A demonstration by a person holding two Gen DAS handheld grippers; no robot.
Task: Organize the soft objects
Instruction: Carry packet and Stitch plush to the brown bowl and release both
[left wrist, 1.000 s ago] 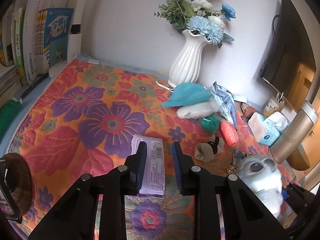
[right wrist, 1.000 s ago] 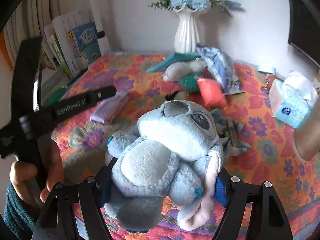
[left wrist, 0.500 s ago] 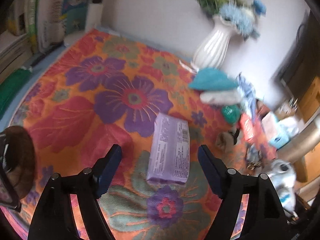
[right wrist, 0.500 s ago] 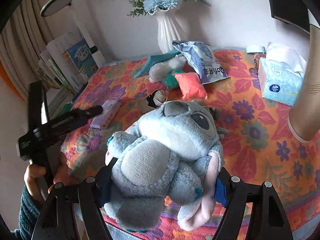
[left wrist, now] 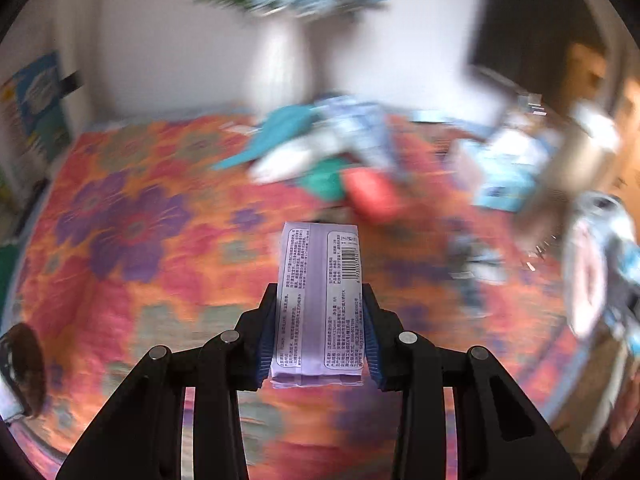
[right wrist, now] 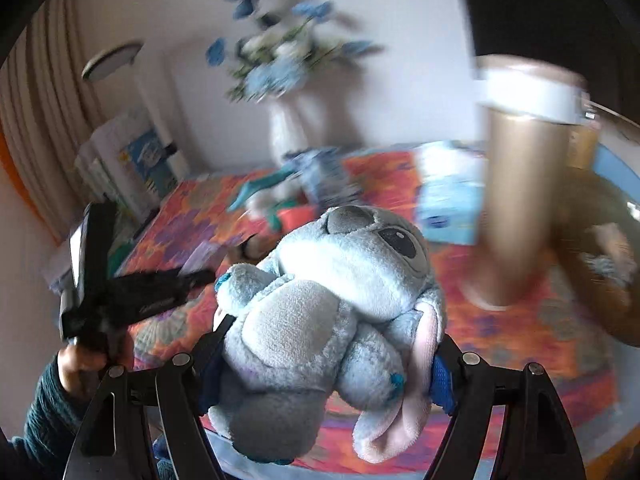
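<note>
Left tool (left wrist: 318, 336) jaws just closed onto purple packet (left wrist: 320, 300), lifted off floral tabletop (left wrist: 120, 280). Right tool (right wrist: 326, 376) clamps blue plush (right wrist: 320, 312), airborne. Risk: slick packet slipping during fast swing.

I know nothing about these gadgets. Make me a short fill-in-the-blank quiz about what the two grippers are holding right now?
1. The left gripper, whose jaws have just been closing, is clamped on a ____-coloured tissue pack.
2. The right gripper is clamped on a grey-blue ____ toy.
3. Behind that toy, to its right, a tall ____-coloured bottle stands upright on the floral cloth.
4. The blue flowers stand in a white ____.

Missing words: purple; plush; gold; vase
</note>
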